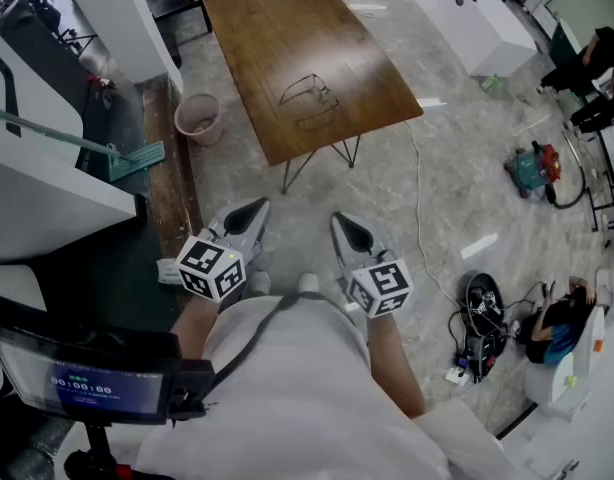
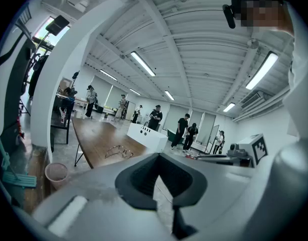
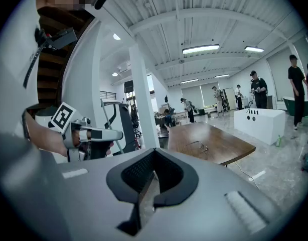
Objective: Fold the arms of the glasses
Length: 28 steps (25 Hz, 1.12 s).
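Note:
A pair of thin-framed glasses (image 1: 309, 98) lies with its arms spread on the brown wooden table (image 1: 287, 28), far ahead of me. The glasses (image 2: 119, 152) also show small in the left gripper view, and the glasses (image 3: 198, 146) in the right gripper view. Both grippers are held close to my body over the floor, well short of the table. My left gripper (image 1: 251, 210) has its jaws together with nothing between them. My right gripper (image 1: 349, 230) is likewise shut and empty. Each points roughly towards the table.
A pink bucket (image 1: 198, 118) stands on the floor beside the table's left leg, near a green mop (image 1: 137, 158). A white cabinet (image 1: 467, 13) stands at the back right. Cables and a power strip (image 1: 477, 333) lie at the right, by a seated person (image 1: 557, 328).

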Available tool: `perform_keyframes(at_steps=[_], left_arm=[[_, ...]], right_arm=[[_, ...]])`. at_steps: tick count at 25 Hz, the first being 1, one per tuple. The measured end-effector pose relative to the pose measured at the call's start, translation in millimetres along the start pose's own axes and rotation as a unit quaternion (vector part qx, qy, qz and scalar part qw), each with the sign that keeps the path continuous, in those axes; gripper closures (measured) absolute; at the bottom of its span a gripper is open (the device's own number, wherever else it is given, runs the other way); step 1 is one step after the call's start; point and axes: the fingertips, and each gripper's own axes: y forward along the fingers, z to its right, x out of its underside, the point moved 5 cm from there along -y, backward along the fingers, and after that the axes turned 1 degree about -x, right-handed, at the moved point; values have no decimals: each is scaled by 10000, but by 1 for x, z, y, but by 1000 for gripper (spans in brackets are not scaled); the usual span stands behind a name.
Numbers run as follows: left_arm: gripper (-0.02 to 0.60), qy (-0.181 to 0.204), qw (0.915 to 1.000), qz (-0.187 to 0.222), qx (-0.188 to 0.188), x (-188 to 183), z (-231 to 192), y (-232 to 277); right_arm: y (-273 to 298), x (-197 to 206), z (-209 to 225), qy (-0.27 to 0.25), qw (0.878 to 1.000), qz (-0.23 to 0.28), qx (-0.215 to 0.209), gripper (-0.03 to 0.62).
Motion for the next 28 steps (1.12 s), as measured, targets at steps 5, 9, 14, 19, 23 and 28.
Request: perform_keyframes(at_steps=[5, 9, 14, 19, 23, 28], left_arm=[[578, 6, 10000, 12, -14, -8, -3, 3], [578, -44, 10000, 31, -83, -11, -9, 4], [578, -65, 9999, 23, -101, -13, -20, 4], [577, -49, 10000, 13, -31, -12, -28, 4], [578, -52, 10000, -12, 40, -13, -33, 3], [578, -91, 9999, -28, 109, -13, -49, -1]], right_arm=[[3, -7, 3, -35, 10000, -3, 41, 586], [4, -7, 5, -21, 10000, -45, 70, 586], [9, -6, 8, 189, 9998, -33, 107, 586], [14, -2, 9, 270, 9994, -66, 207, 585], [16, -5, 9, 326, 9990, -27, 293, 585], [26, -3, 2, 375, 9986, 20, 370, 586]])
